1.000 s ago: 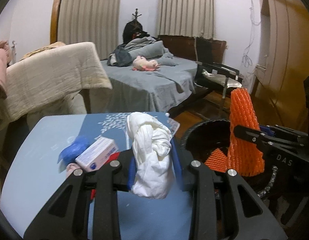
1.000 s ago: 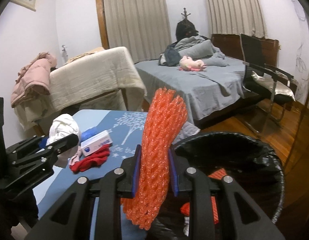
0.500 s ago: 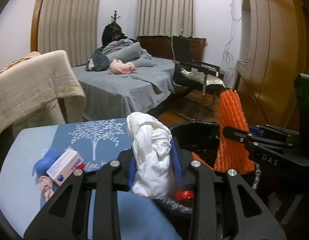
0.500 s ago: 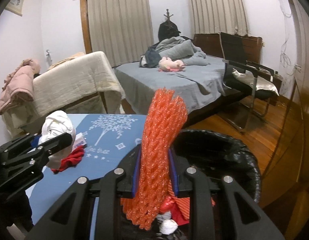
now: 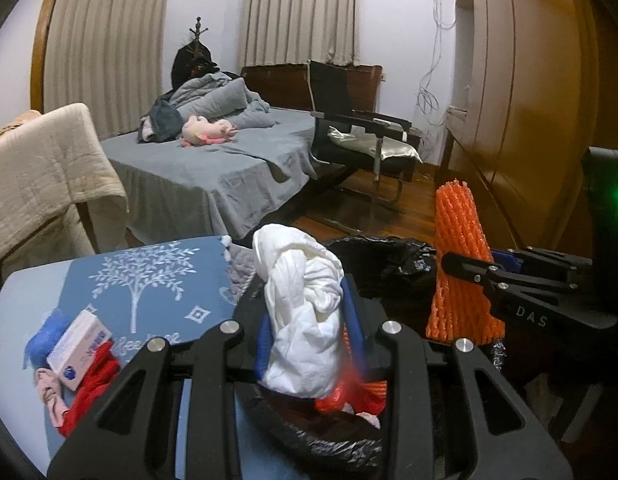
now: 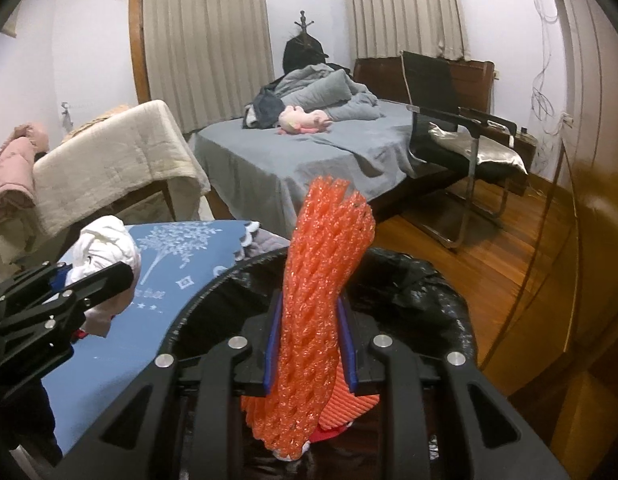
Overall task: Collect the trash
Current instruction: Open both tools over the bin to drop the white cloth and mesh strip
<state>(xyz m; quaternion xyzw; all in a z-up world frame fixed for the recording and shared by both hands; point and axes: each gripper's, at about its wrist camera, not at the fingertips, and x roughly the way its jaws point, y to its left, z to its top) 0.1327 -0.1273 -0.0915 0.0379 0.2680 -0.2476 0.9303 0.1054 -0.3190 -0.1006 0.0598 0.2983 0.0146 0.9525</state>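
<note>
Both sets of fingers clamped on trash: left gripper (image 5: 309,336) pinching the white crumpled wad (image 5: 305,316) between blue pads, right gripper (image 6: 309,344) squeezing the orange foam net (image 6: 323,280) upright. Versus a second ago, shifted off the blue tablecloth (image 5: 149,280) and over toward the black-lined bin (image 6: 409,280); bin rim formerly at right of left-wrist frame, now filling lower centre under the wad. Net now sitting above the bin mouth in right-wrist view, more orange and red trash visible inside below it. Probably at the drop point for both pieces; release looks like the next call, wad nearer the bin's near-left rim so some risk of catching the liner edge. Left-wrist view alone showing leftover items at lower left: small white box (image 5: 79,344), red cloth (image 5: 93,392), blue scrap (image 5: 43,342), so not finished. Right-wrist view alone showing the net's lower end hanging down inside the bin and the far rim's full arc; also the left gripper from the side at centre left, wad poking above its jaws.
</note>
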